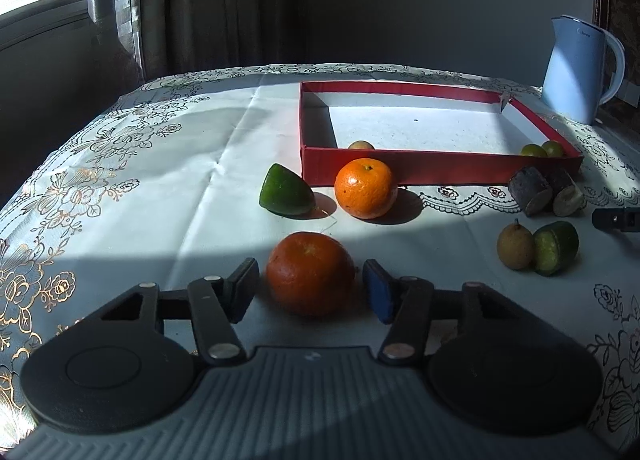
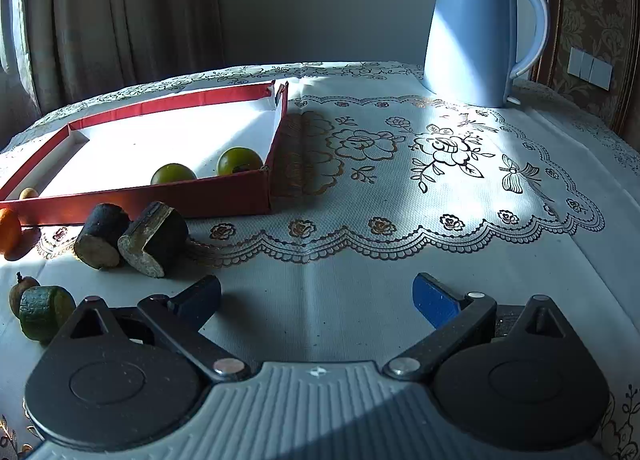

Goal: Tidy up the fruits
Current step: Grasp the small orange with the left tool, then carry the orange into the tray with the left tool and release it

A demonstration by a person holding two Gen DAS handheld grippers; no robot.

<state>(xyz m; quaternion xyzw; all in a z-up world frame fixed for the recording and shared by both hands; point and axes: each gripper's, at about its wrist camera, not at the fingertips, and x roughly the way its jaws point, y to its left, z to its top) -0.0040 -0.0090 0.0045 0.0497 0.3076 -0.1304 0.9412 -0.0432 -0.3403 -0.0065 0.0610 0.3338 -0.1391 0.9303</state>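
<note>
Between the left hand-held gripper's [image 1: 310,290] fingers sits a shaded orange [image 1: 310,274].

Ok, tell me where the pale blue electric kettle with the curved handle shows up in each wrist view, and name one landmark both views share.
Left wrist view: the pale blue electric kettle stands far upper right, behind the tray's far right corner.
Right wrist view: the kettle stands large, upper right of centre, on the tablecloth.
Shared landmark: the shallow red cardboard tray with white floor.

Right gripper [image 2: 316,300] jaws wide apart over bare tablecloth [image 2: 320,292]. Two green fruits [image 2: 173,173] sit in red tray [image 2: 160,195]; kettle [image 2: 476,31] behind.
</note>
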